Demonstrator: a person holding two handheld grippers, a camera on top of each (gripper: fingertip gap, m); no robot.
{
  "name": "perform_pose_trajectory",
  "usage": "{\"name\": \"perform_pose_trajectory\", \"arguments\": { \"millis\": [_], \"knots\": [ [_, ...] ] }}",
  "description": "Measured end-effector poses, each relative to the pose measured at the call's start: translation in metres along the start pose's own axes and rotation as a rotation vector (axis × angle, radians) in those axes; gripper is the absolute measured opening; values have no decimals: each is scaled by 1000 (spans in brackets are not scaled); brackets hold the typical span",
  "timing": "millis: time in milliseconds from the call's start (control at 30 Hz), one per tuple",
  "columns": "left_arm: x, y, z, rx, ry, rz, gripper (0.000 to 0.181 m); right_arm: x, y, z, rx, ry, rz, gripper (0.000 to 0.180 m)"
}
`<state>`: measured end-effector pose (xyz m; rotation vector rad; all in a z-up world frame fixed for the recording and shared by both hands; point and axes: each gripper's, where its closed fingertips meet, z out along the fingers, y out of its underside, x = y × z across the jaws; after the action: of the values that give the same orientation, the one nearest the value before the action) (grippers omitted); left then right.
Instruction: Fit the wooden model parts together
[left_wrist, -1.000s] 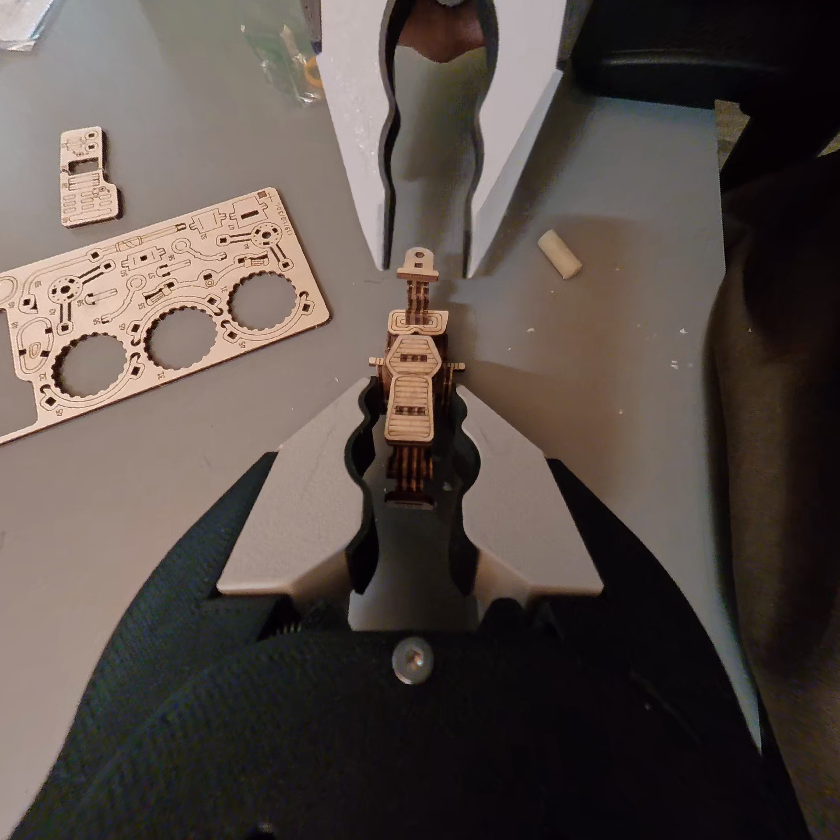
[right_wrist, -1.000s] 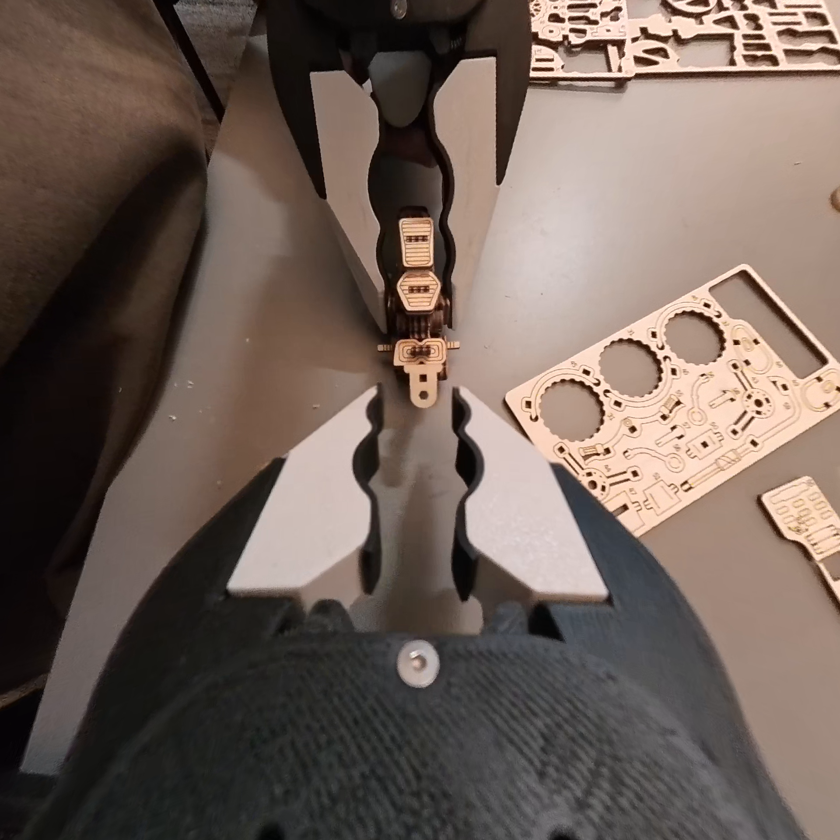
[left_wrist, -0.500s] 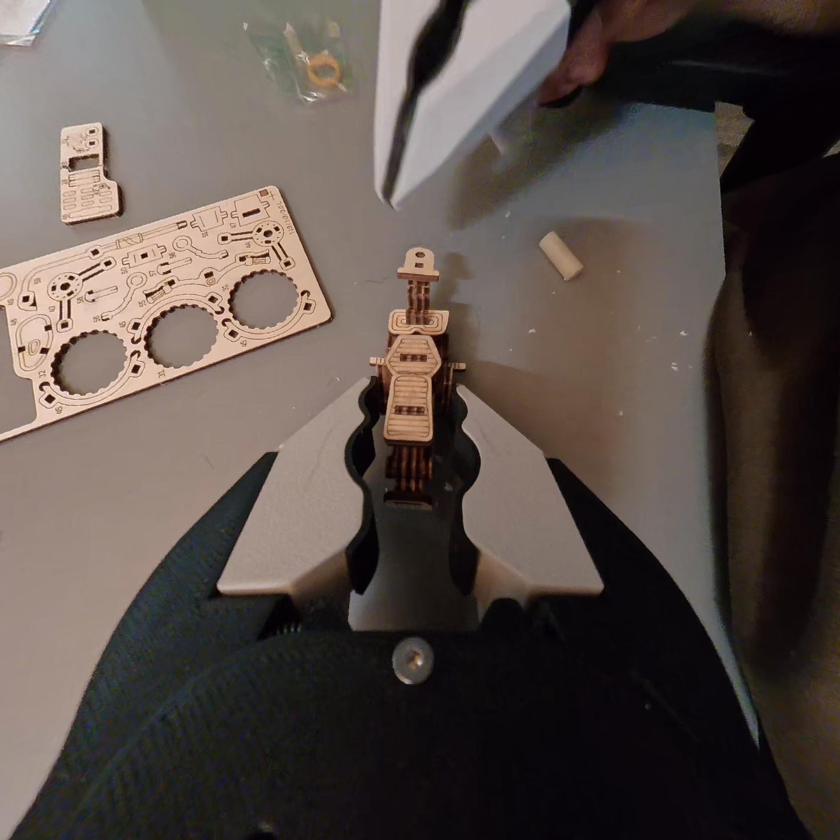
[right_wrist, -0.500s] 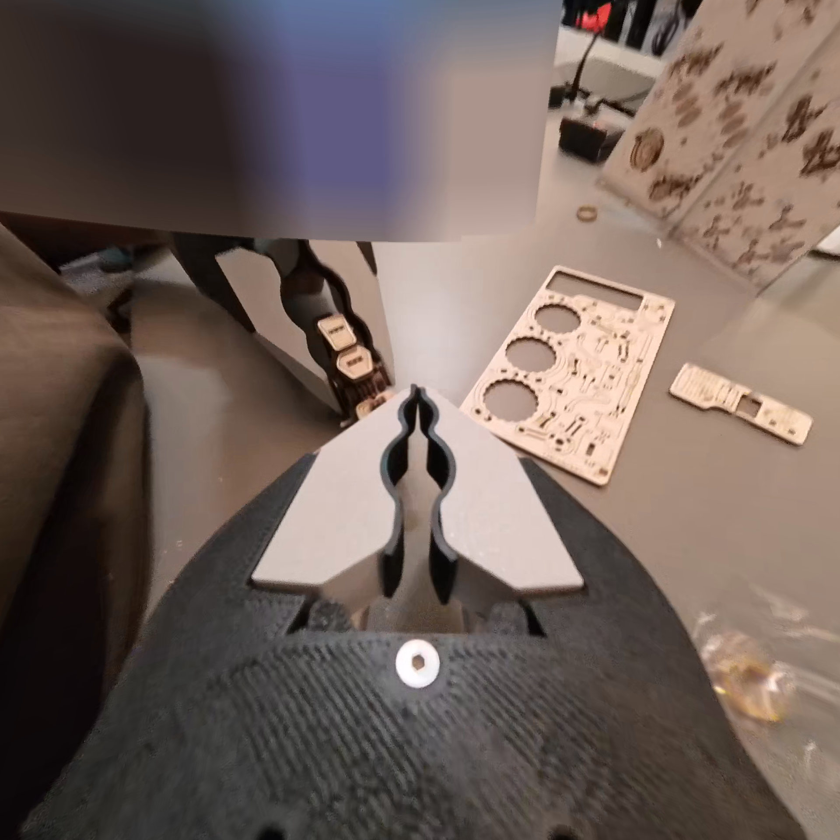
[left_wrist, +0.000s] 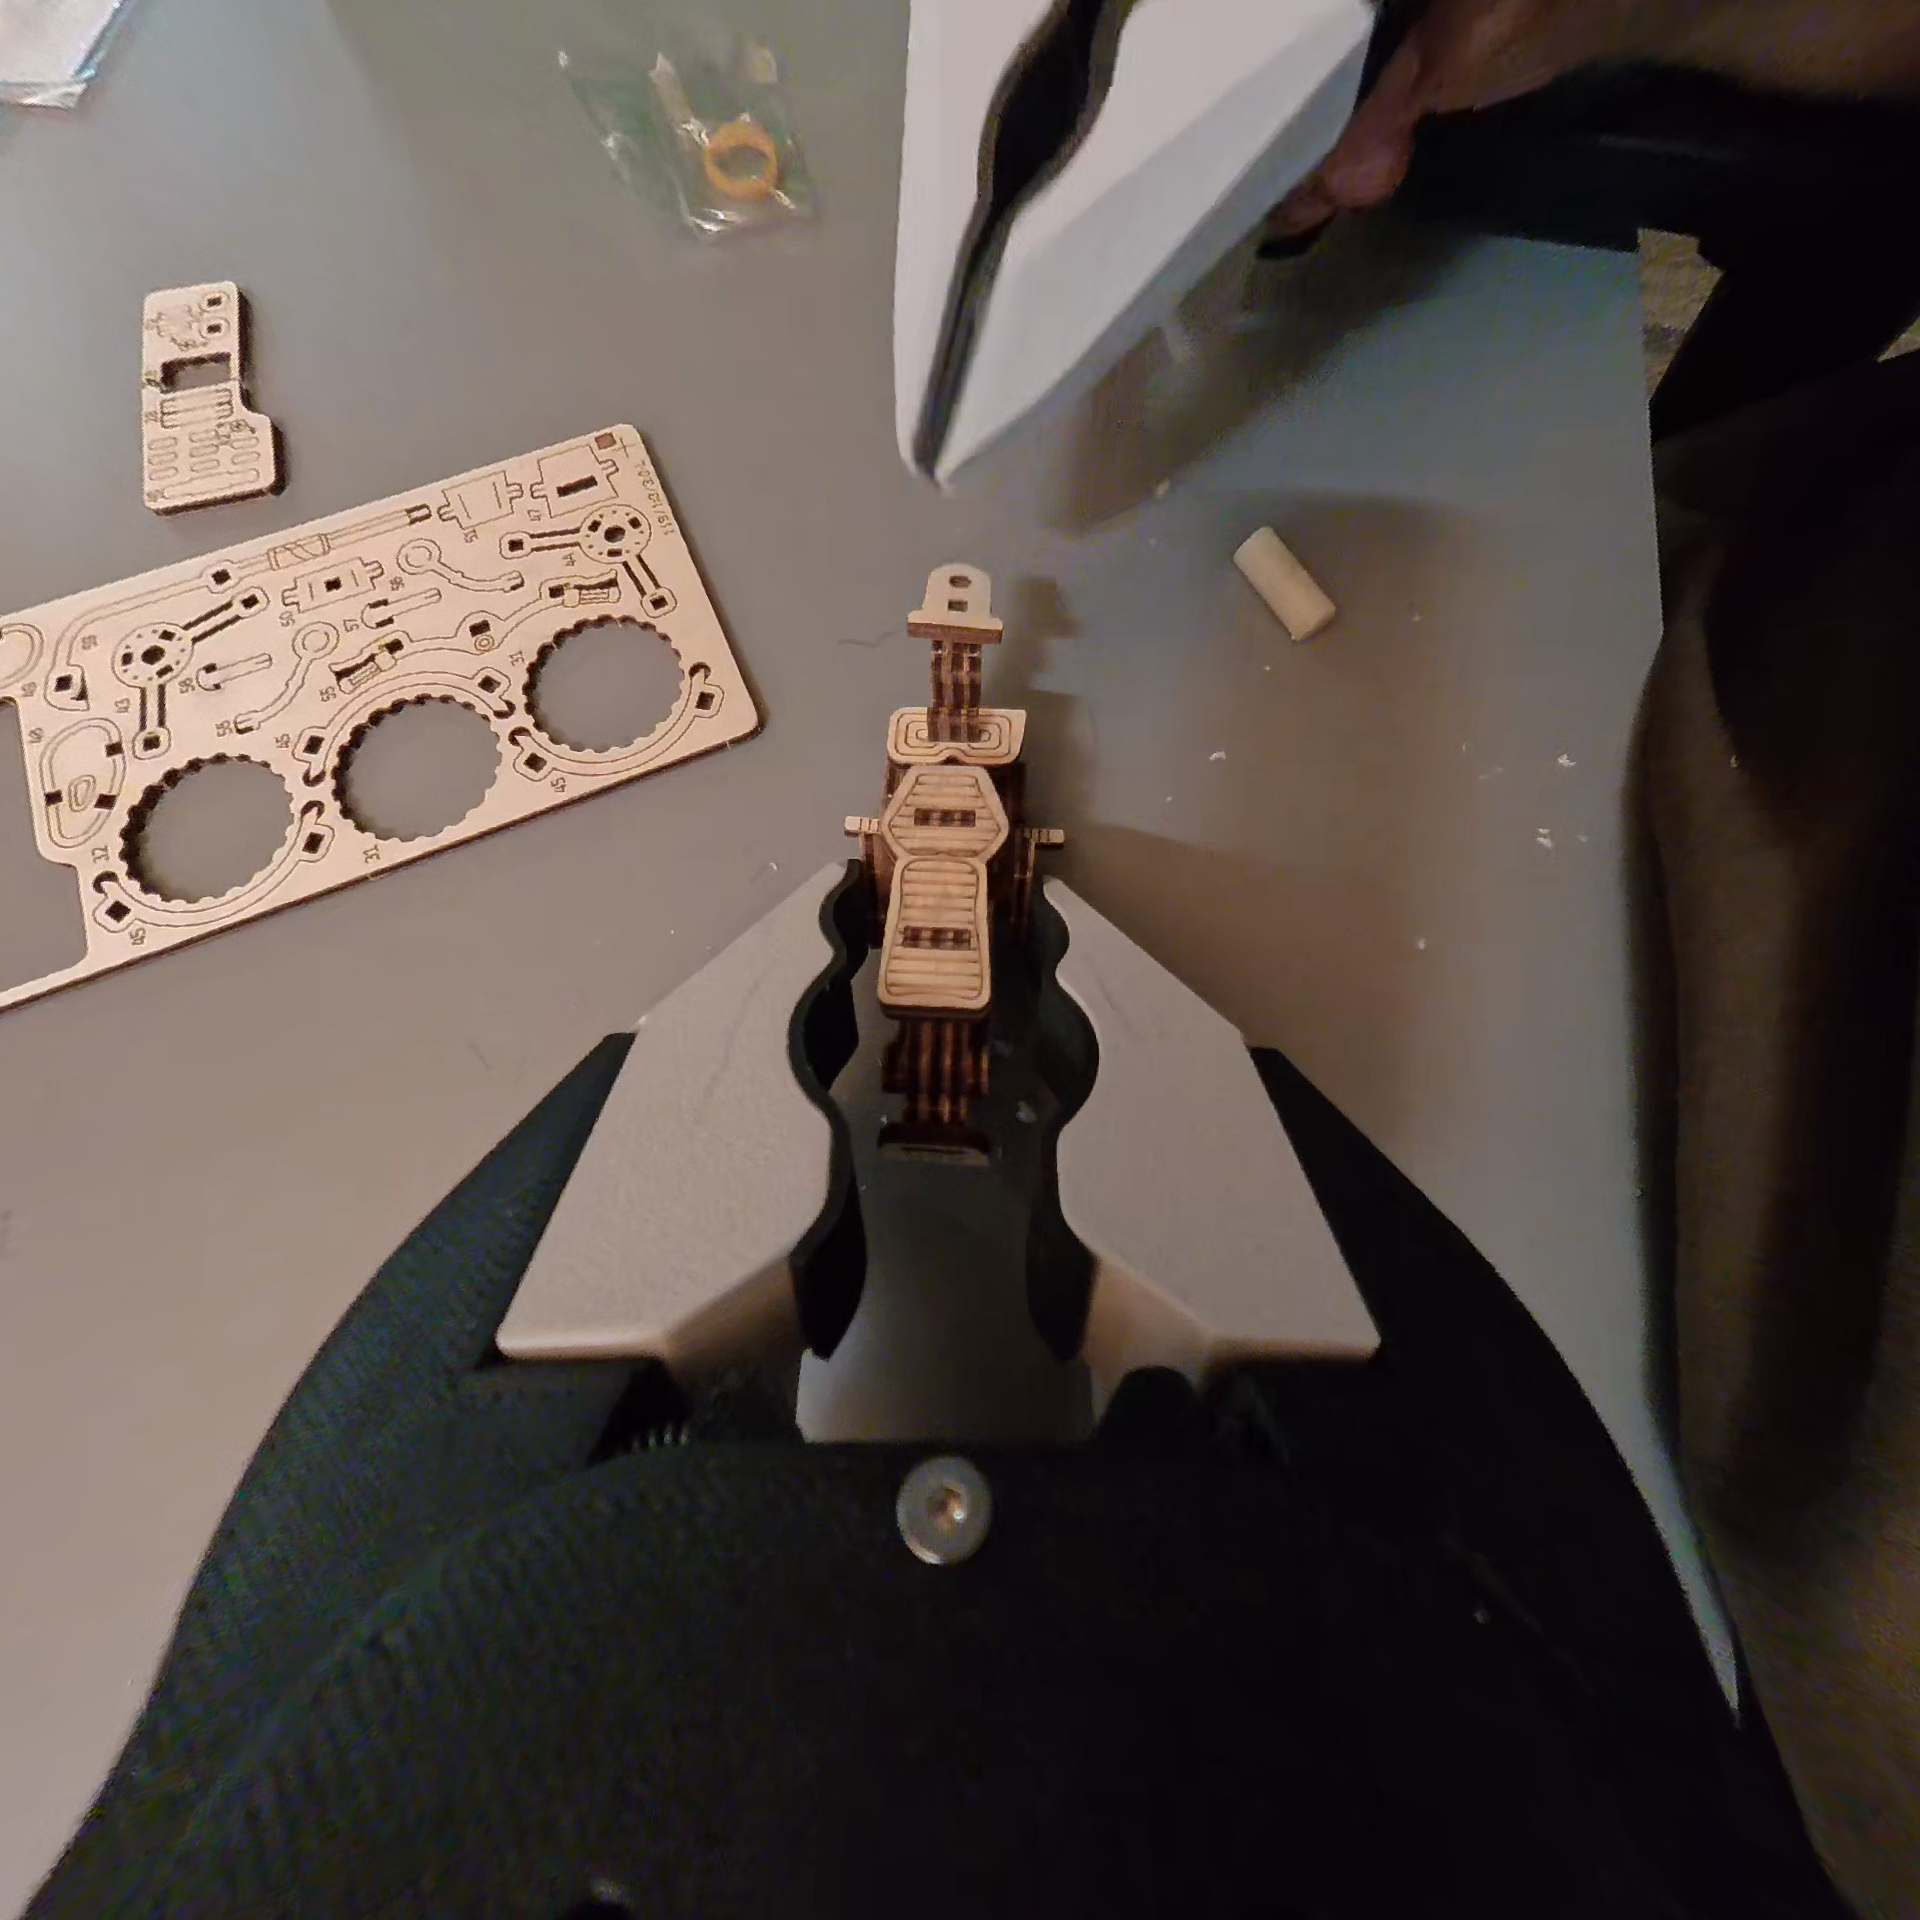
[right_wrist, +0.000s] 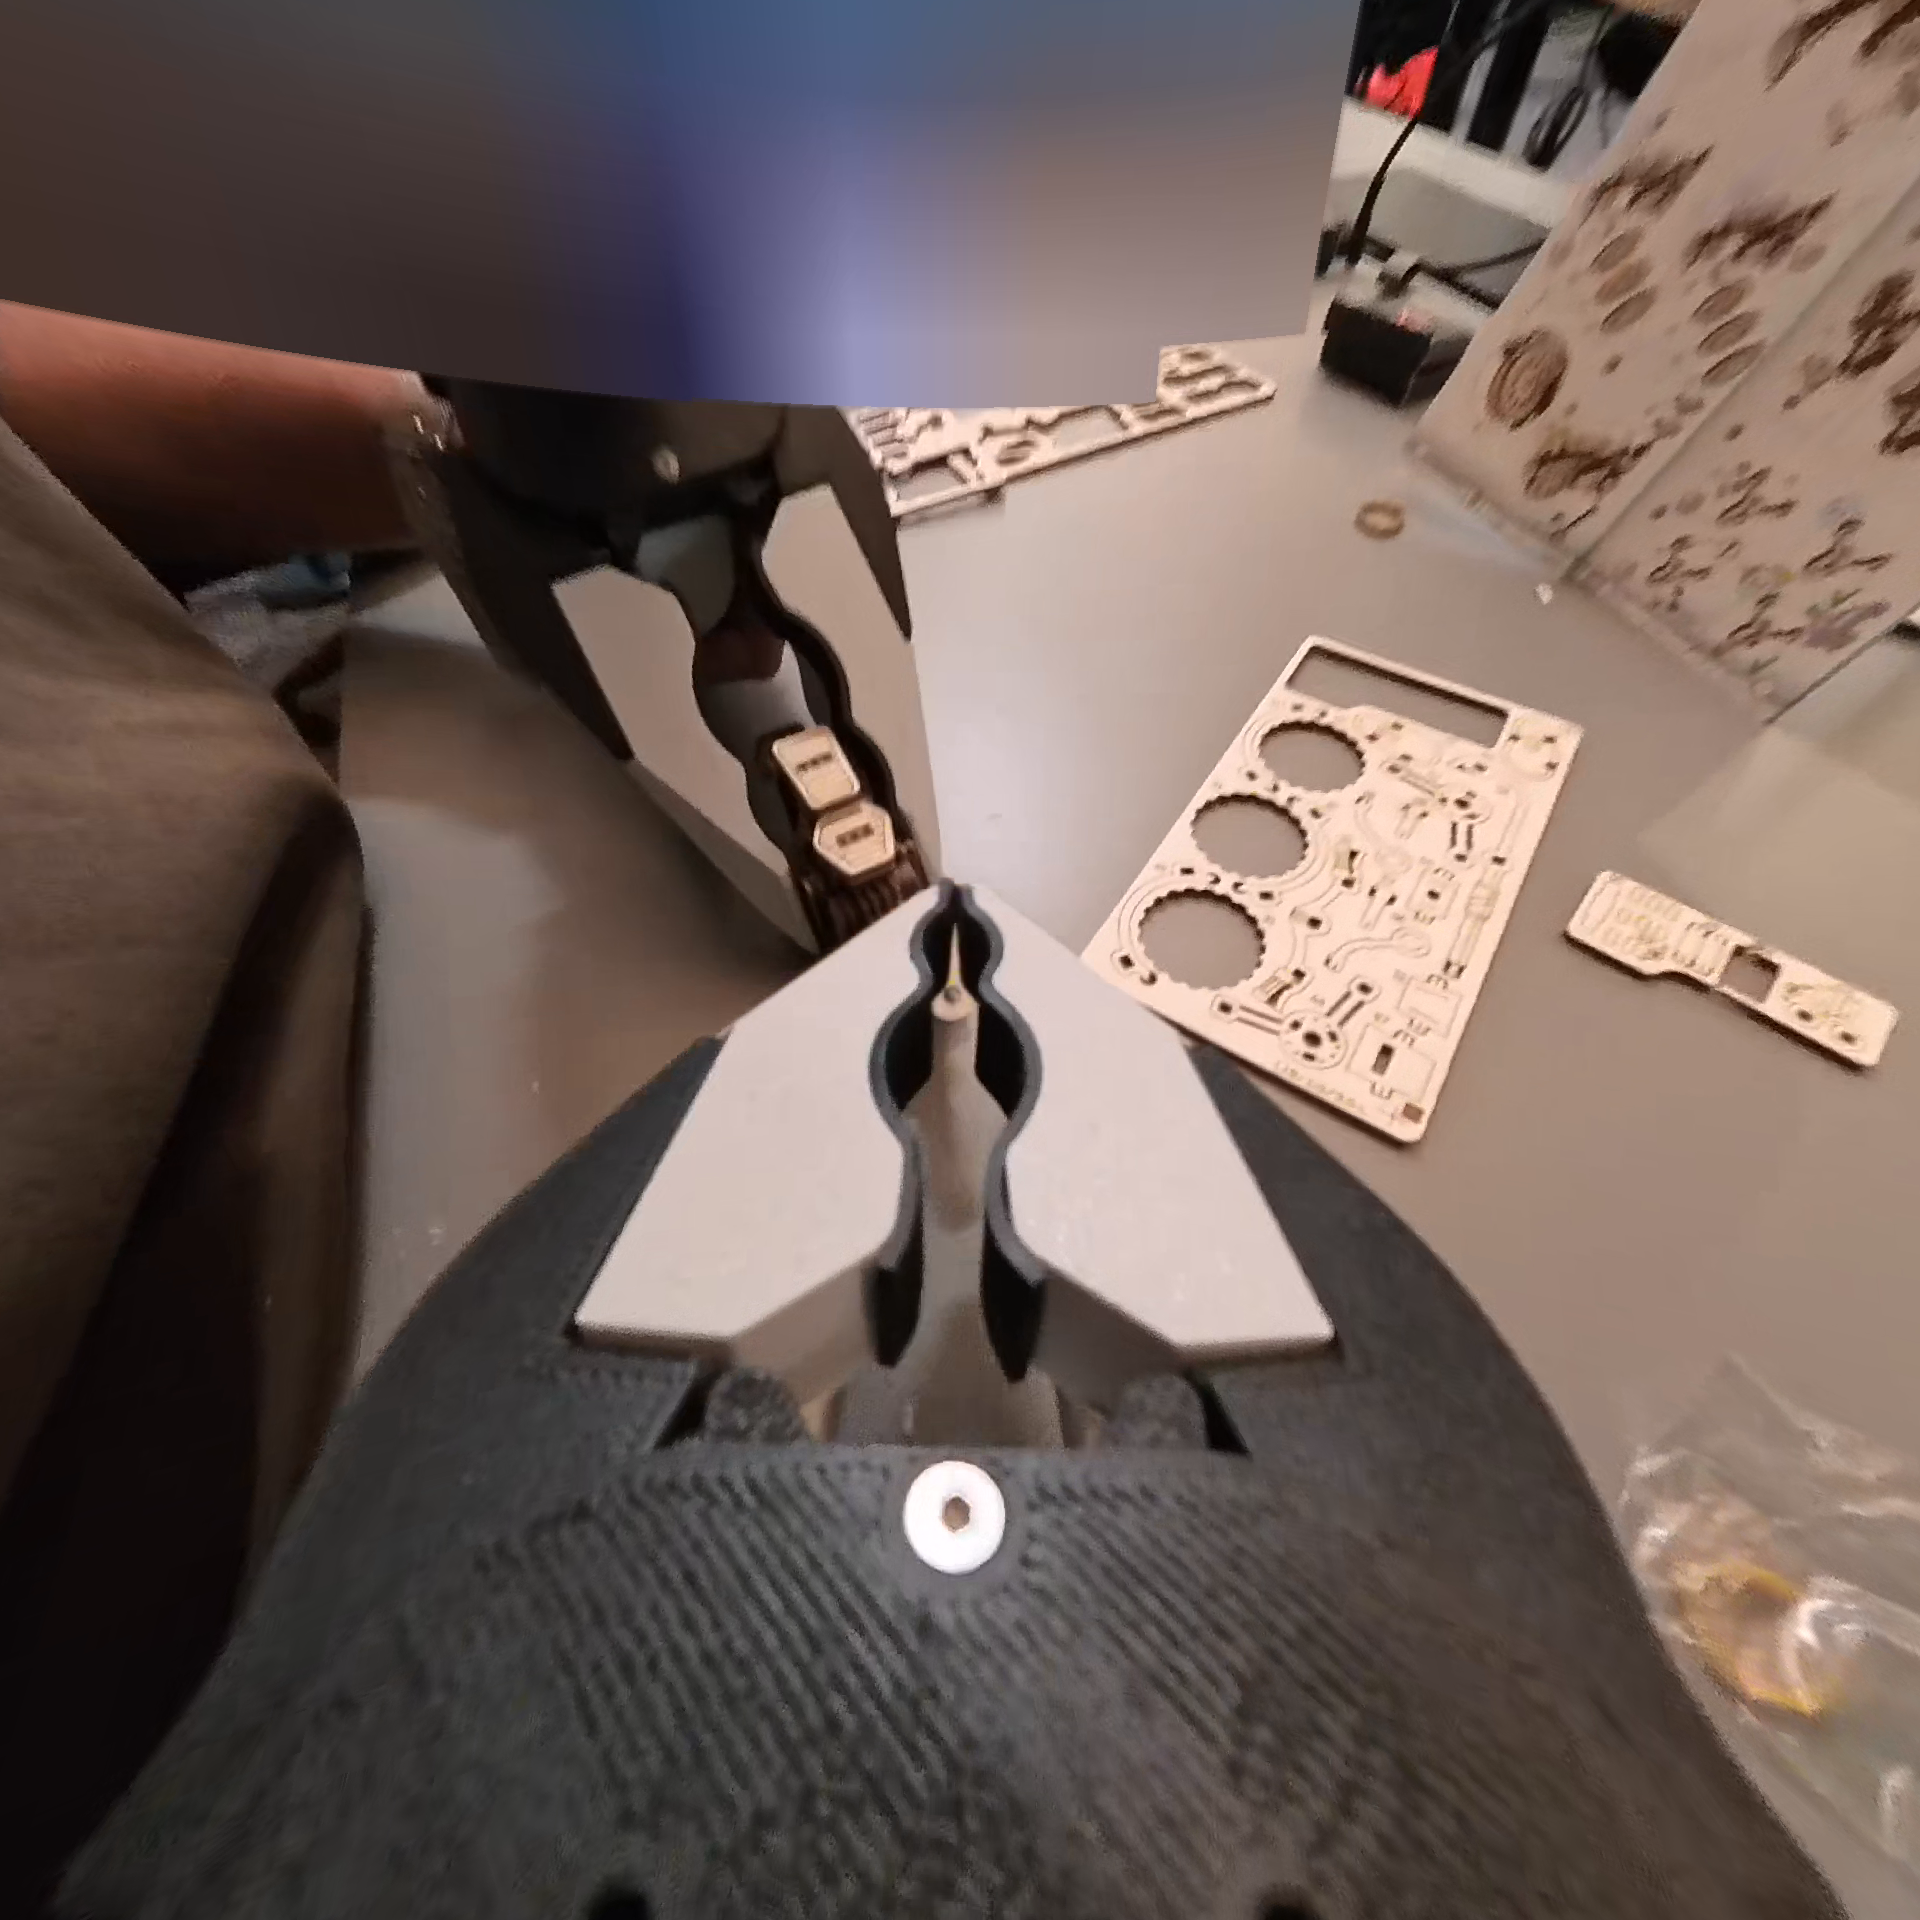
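My left gripper (left_wrist: 945, 878) is shut on the wooden model (left_wrist: 940, 914), a small layered assembly with slatted plates on top and a tab with a hole at its front end. It holds the model low over the grey table (left_wrist: 520, 1039). The model also shows in the right wrist view (right_wrist: 842, 831), between the left fingers. My right gripper (right_wrist: 948, 896) is shut, its fingertips touching. In the left wrist view it (left_wrist: 927, 462) hangs tilted above the table, beyond the model and apart from it.
A wooden parts sheet (left_wrist: 364, 727) with three round cut-outs lies left of the model, with a small wooden piece (left_wrist: 208, 405) beyond it. A white cylinder (left_wrist: 1283, 584) lies to the right, near the table edge (left_wrist: 1647, 831). A plastic bag (left_wrist: 727, 145) holds a yellow ring. More sheets stand upright (right_wrist: 1714, 364). The grippers' ends are close to 7 cm from one another.
My right gripper was open around the model's front tab; it has shut and swung up and away from the model. My left gripper and the model have not moved.
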<state>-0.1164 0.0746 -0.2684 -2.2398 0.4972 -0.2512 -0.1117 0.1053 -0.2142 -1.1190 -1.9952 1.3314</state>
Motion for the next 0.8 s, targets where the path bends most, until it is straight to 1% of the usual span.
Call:
{"name": "perform_pose_trajectory", "arguments": {
  "millis": [67, 100, 200, 267, 367, 400, 467, 500, 600, 667, 767, 800],
  "knots": [
    [0, 0, 0, 0, 0, 1, 29, 0, -5, -3, 42, -9, 34, 0],
    [0, 0, 0, 0, 0, 1, 29, 0, -2, -2, 33, -18, 47, 0],
    [0, 0, 0, 0, -1, 0, 29, 0, 18, 6, -82, -15, 8, 0],
    [0, 0, 0, 0, -3, 2, 29, 0, 9, 3, -46, -3, -21, 0],
    [0, 0, 0, 0, -3, 4, 29, -5, -3, 1, 27, -41, 21, 0],
    [0, 0, 0, 0, -3, 3, 29, -7, 0, 3, 15, -52, 28, 0],
    [0, 0, 0, 0, -3, 3, 29, -7, 14, 9, -63, -49, 9, 0],
    [0, 0, 0, 0, -3, 3, 29, -7, 15, 9, -68, -42, -3, 0],
    [0, 0, 0, 0, -4, 6, 29, -4, 0, 3, -3, -23, -5, 0],
    [0, 0, 0, 0, -3, 5, 29, -4, -3, 1, 22, -36, 16, 0],
    [0, 0, 0, 0, 0, 4, 29, -7, 19, 10, -78, -67, 37, 13],
    [0, 0, 0, 0, -1, 5, 29, -8, 24, 12, -112, -69, 33, 13]
  ]
}}
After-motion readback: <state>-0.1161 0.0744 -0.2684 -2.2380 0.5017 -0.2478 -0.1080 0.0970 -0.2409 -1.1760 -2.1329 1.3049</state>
